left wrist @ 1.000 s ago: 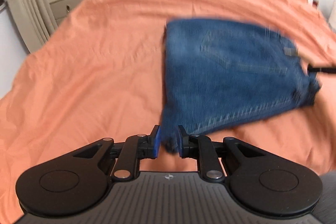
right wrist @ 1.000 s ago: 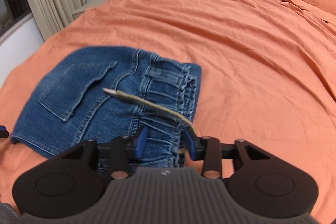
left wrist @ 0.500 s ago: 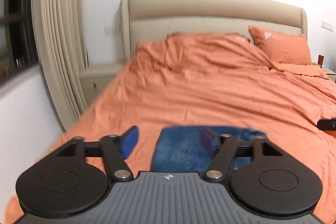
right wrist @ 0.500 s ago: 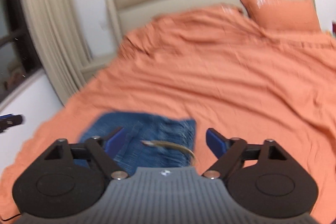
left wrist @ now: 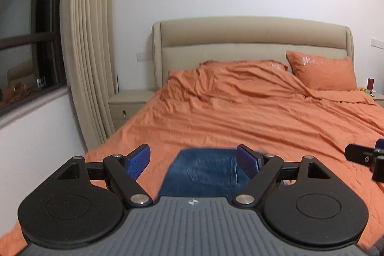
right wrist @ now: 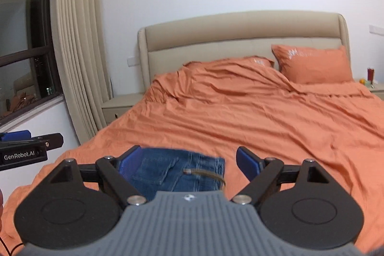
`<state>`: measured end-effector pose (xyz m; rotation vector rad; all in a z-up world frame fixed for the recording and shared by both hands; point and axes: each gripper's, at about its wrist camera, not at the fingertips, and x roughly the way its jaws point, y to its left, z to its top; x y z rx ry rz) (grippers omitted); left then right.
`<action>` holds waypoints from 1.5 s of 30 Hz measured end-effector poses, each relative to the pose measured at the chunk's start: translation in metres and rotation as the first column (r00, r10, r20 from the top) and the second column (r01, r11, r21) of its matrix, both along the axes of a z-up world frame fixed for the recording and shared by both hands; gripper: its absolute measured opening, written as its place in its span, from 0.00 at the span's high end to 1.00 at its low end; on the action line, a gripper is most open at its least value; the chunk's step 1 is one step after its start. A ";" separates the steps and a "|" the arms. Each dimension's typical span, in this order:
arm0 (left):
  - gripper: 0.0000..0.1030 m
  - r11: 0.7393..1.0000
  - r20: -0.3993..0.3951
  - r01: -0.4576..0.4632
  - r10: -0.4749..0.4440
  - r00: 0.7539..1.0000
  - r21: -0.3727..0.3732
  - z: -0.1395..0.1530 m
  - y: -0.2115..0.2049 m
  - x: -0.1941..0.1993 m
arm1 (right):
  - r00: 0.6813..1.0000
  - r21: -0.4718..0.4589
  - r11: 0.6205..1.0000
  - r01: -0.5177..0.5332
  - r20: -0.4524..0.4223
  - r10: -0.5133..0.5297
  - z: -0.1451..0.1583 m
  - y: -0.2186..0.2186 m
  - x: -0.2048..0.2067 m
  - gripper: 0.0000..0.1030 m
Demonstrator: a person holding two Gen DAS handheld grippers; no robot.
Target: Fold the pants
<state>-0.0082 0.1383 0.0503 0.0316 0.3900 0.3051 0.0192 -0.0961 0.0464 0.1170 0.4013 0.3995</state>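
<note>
The blue denim pants [left wrist: 204, 172] lie folded in a compact stack on the orange bed sheet [left wrist: 240, 126] near the bed's foot. They also show in the right wrist view [right wrist: 172, 172], back pocket up, with a tan drawstring [right wrist: 206, 175] curling off the waistband. My left gripper [left wrist: 194, 162] is open and empty, raised above and behind the pants. My right gripper [right wrist: 189, 161] is open and empty, likewise held back from them. Each gripper's tip shows at the edge of the other's view.
A beige padded headboard [left wrist: 252, 44] and an orange pillow [left wrist: 321, 71] are at the far end. A beige nightstand [left wrist: 127, 104] and long curtains [left wrist: 88, 51] stand on the left by a window. A second nightstand with small items [right wrist: 370, 80] is far right.
Both grippers let go of the pants, opened wide, and pulled up and back. The views tilted from looking down at the denim to looking level across the bed.
</note>
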 end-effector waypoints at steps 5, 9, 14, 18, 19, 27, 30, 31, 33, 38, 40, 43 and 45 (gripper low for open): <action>0.08 0.999 -0.070 -0.005 0.003 0.998 -0.040 -0.030 -0.004 0.000 | 0.998 -0.031 0.999 -0.016 -0.053 0.014 -0.032 0.008 -0.009 0.21; 0.08 0.998 -0.127 -0.012 0.003 0.992 -0.068 -0.060 -0.004 0.011 | 0.996 -0.053 0.998 -0.043 -0.086 0.039 -0.059 0.020 0.000 0.21; 0.08 0.994 -0.202 -0.044 0.023 0.979 -0.100 -0.092 0.006 0.025 | 0.995 -0.102 0.994 -0.030 -0.102 0.020 -0.090 0.037 0.016 0.21; 0.08 0.994 -0.251 -0.070 0.045 0.967 -0.090 -0.111 0.008 0.033 | 0.987 -0.123 0.992 -0.014 -0.161 -0.006 -0.114 0.050 0.035 0.21; 0.08 0.993 -0.260 -0.072 0.047 0.964 -0.089 -0.114 0.009 0.035 | 0.985 -0.127 0.992 -0.012 -0.175 -0.010 -0.119 0.053 0.039 0.21; 0.08 0.993 -0.301 -0.075 0.044 0.953 -0.092 -0.130 0.015 0.047 | 0.973 -0.127 0.992 0.015 -0.226 -0.043 -0.150 0.068 0.057 0.21; 0.08 0.993 -0.300 -0.069 0.038 0.953 -0.093 -0.129 0.014 0.046 | 0.972 -0.149 0.989 0.012 -0.229 -0.046 -0.158 0.072 0.057 0.21; 0.08 0.993 -0.300 -0.069 0.039 0.953 -0.092 -0.128 0.013 0.046 | 0.972 -0.151 0.989 0.013 -0.229 -0.048 -0.159 0.072 0.056 0.21; 0.08 0.994 -0.294 -0.067 0.038 0.955 -0.088 -0.127 0.013 0.045 | 0.973 -0.139 0.990 0.020 -0.224 -0.051 -0.158 0.069 0.055 0.21; 0.08 0.994 -0.292 -0.064 0.036 0.956 -0.085 -0.126 0.011 0.045 | 0.976 -0.142 0.990 0.028 -0.209 -0.057 -0.156 0.068 0.052 0.21; 0.08 0.995 -0.291 -0.065 0.039 0.956 -0.082 -0.125 0.010 0.043 | 0.978 -0.141 0.990 0.026 -0.202 -0.054 -0.155 0.068 0.051 0.21; 0.08 0.995 -0.292 -0.067 0.044 0.955 -0.069 -0.125 0.009 0.044 | 0.979 -0.141 0.990 0.028 -0.196 -0.056 -0.154 0.068 0.050 0.21; 0.08 0.996 -0.292 -0.066 0.044 0.955 -0.066 -0.124 0.009 0.043 | 0.979 -0.141 0.990 0.030 -0.194 -0.058 -0.154 0.068 0.048 0.21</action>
